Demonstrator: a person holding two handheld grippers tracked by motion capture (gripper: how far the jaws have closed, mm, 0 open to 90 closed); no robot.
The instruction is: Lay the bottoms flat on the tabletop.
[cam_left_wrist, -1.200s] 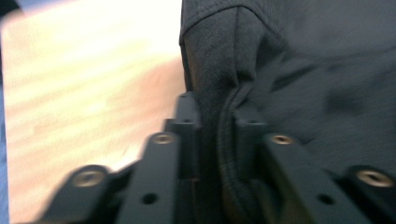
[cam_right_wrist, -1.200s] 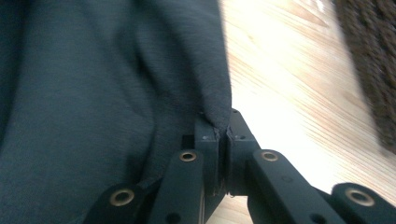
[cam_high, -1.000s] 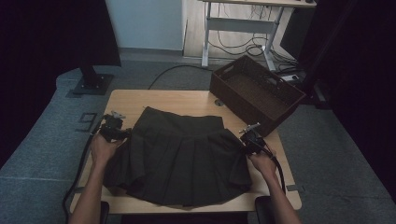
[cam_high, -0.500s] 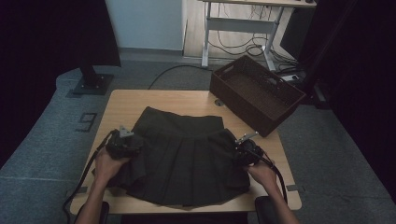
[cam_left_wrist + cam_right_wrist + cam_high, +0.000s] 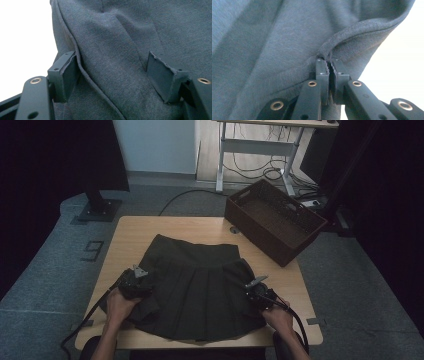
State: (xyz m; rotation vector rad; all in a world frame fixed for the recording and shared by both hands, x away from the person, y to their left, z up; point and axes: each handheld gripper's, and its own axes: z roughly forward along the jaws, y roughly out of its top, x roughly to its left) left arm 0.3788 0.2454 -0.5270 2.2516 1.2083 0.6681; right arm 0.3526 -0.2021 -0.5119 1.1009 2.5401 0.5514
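A dark pleated skirt [image 5: 200,290] lies flat on the wooden table [image 5: 165,227], waistband at the far side. My left gripper [image 5: 141,286] rests on the skirt's left edge. In the left gripper view the skirt [image 5: 120,32] lies between its jaws, which stand wide apart and have just been opening; my left gripper [image 5: 110,65] is open, the hem running past the left pad [image 5: 71,72]. My right gripper [image 5: 251,293] is at the skirt's right edge. Its jaws have just been closing, and my right gripper [image 5: 328,61] is shut on the skirt's [image 5: 274,37] folded hem.
A dark brown open basket [image 5: 275,220] sits at the table's far right corner, overhanging it. A black stand base [image 5: 100,210] and a metal desk frame [image 5: 260,150] with cables are on the floor beyond. Bare wood shows left and right of the skirt.
Both hands have come toward the near edge and a little inward along the skirt's sides. The left gripper moved from the bare table onto the skirt's left edge.
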